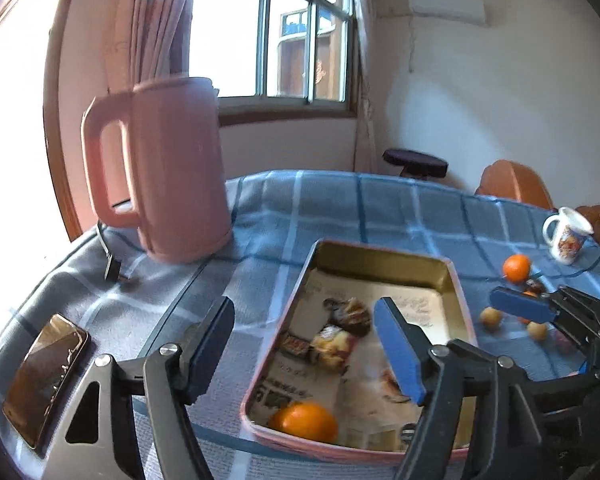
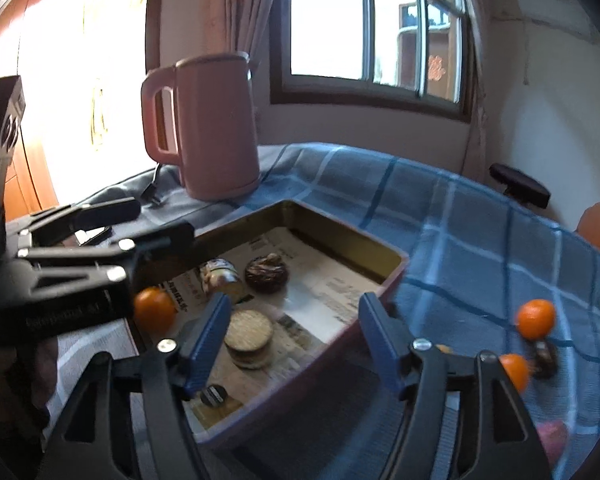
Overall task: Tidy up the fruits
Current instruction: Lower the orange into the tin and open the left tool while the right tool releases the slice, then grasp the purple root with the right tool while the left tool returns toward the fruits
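The left gripper (image 1: 304, 344) has its two jaws spread wide with nothing between them. The right gripper (image 2: 294, 340) is wide too, and it holds nothing. No earlier look is given, so only this can be said.

Both hang over the near end of the tin tray (image 2: 392, 276), which sits on the blue checked tablecloth (image 1: 380, 208). The tray has newspaper on its floor. One orange (image 1: 306, 422) already lies in the tray, at about 6 o'clock in the left wrist view. Near it are some wrapped snacks (image 1: 336, 344) and, in the right wrist view, a stack of round crackers (image 2: 249, 338).

More fruit waits outside. In the right wrist view a second orange (image 2: 535, 318) sits on the cloth at about 3 o'clock, well apart from the tray, and a third orange (image 2: 514, 370) lies just below it (partly hidden by the gripper's arm). In the left wrist view two small yellowish fruits (image 1: 491, 316) lie just beside the tray's right wall; what kind they are is too blurry to tell.

It looks like one fruit is put away and the hands are free for the next one. The next move likely calls for the right gripper to swing toward 3 o'clock, go down around an orange, and squeeze gently so it does not roll away. The mug (image 1: 566, 238) stands near there, so watch out for it.
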Tool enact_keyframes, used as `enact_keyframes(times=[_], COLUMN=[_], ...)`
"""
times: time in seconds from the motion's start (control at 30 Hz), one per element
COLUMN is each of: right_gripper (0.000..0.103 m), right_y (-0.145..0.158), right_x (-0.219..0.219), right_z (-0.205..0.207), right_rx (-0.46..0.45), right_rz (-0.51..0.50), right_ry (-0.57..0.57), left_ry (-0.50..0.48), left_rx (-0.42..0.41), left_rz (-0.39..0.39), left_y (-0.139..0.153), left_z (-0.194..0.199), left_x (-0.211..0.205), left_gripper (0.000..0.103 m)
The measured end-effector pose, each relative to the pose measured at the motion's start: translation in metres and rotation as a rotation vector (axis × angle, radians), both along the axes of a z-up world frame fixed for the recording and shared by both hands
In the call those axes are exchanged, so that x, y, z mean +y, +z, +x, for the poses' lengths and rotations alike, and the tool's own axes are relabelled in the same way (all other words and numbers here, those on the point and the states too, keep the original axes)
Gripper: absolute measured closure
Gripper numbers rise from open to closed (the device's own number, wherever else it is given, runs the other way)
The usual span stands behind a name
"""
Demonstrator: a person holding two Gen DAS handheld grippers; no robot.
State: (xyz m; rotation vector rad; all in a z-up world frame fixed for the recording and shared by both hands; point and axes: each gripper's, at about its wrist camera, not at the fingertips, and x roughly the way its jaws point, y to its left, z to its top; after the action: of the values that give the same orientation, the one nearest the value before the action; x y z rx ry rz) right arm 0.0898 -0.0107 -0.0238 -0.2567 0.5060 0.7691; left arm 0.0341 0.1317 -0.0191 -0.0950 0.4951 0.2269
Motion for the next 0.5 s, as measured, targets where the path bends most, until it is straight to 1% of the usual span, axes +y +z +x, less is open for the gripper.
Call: enact_keyframes(times=[0.03,0.13,0.27,0.37,0.5], right_gripper=[0.025,0.016,0.011,0.011,0.011], right_y=[0.004,0.012,0.013,0.006,-0.003], right_x=[-0.011,-0.044,-0.096,-0.134,-0.169], right_z=[-0.004,-0.014,-0.016,-0.004,0.013], right_rx=[-0.020,-0.062,-0.100,-0.075,0.010], right_rz=[0.004,0.014,-0.011,-0.046,-0.027], right_ry=[-0.017,-0.074,-0.206,-0.317,-0.374], left_ry=[-0.010,-0.063,-0.144,-0.205,-0.266], left_rx=[-0.009,-0.018,0.005,0.027,0.062], left_rz=[0.001,0.015,0.052,0.072,0.095], left_y=[0.003,0.008,0.004,0.000,-0.009], left_z=[-0.001,0.000,0.009,0.016,0.029], left_x=[-0.005,-0.028,-0.065,-0.091,-0.122], left_gripper=[0.028,0.027,0.027,0.027,0.027])
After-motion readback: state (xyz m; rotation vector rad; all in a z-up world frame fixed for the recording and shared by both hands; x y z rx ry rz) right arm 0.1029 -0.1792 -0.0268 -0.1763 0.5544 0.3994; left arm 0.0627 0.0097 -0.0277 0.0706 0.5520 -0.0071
